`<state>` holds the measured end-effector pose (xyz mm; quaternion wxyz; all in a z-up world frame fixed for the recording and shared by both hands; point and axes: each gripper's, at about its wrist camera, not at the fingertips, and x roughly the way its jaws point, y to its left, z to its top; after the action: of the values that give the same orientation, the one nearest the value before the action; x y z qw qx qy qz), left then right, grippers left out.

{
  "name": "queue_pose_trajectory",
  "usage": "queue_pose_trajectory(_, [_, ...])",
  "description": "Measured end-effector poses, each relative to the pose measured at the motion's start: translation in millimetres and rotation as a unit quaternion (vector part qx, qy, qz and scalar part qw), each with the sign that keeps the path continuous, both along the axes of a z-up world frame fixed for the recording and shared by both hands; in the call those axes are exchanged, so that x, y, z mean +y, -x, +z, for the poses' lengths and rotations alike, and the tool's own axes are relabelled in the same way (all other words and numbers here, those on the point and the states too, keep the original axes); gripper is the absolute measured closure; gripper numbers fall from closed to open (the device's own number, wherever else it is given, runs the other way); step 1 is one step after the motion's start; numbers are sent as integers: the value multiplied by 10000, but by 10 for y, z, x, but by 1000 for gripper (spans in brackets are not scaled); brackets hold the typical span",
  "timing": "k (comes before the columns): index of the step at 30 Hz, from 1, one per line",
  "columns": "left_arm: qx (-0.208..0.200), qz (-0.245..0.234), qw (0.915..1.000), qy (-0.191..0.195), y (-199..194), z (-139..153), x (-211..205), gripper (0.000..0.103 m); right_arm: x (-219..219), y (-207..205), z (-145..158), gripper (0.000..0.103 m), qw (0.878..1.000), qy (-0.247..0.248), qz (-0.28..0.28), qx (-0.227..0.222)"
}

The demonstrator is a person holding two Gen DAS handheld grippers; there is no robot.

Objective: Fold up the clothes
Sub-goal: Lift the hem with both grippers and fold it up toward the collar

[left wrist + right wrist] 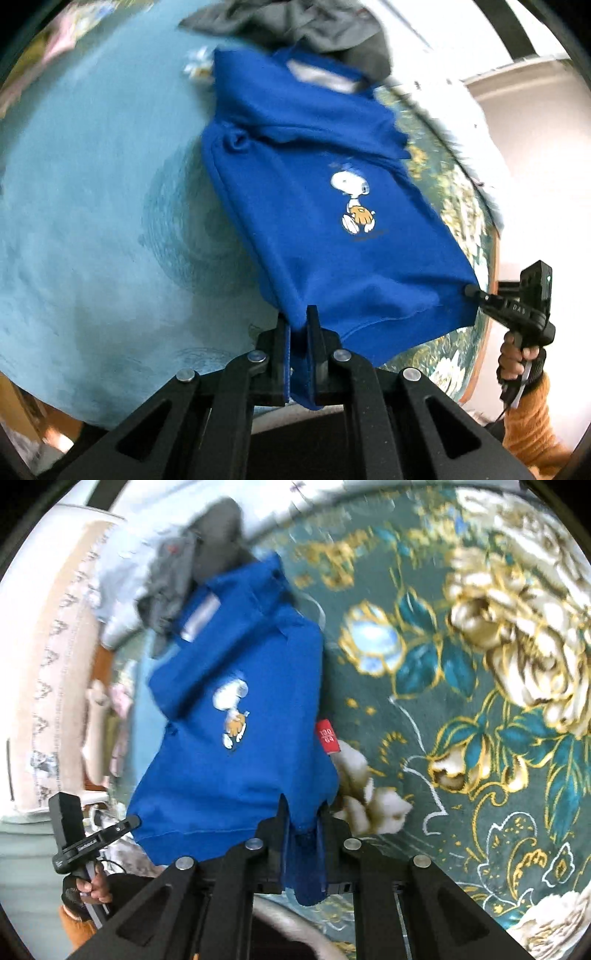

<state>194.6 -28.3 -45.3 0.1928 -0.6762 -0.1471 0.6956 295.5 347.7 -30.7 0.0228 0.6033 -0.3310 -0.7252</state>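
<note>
A blue sweatshirt (314,206) with a small cartoon dog print is stretched between both grippers, its bottom hem lifted toward me. My left gripper (297,321) is shut on one hem corner. My right gripper (301,812) is shut on the other hem corner, and it shows from the side in the left wrist view (471,290). The blue sweatshirt (236,738) carries a red size tag (327,736) at its side seam. Its collar end rests far away on the bed. The left gripper (131,821) appears at the lower left of the right wrist view, held by a hand.
A light blue blanket (92,221) covers the left of the bed; a dark green floral bedspread (461,701) covers the right. A dark grey garment (325,26) lies heaped beyond the collar. A hand in an orange sleeve (528,424) holds the right gripper.
</note>
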Motion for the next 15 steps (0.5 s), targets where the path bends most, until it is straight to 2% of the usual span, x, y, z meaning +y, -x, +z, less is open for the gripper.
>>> queue_pose_trajectory(5, [118, -611, 9980, -93, -171, 210, 155, 96, 33, -269, 83, 92, 9995, 116, -298, 57])
queue_pose_trajectory(9, [-30, -803, 9967, -146, -253, 246, 136, 96, 66, -494, 125, 92, 9982, 223, -552, 77])
queue_pose_trajectory(11, [-153, -773, 9967, -200, -217, 214, 113, 96, 106, -525, 118, 92, 9974, 326, -641, 56])
queue_pose_trajectory(15, [-417, -167, 9979, -472, -21, 112, -95, 96, 239, -296, 99, 92, 9959, 490, -757, -71])
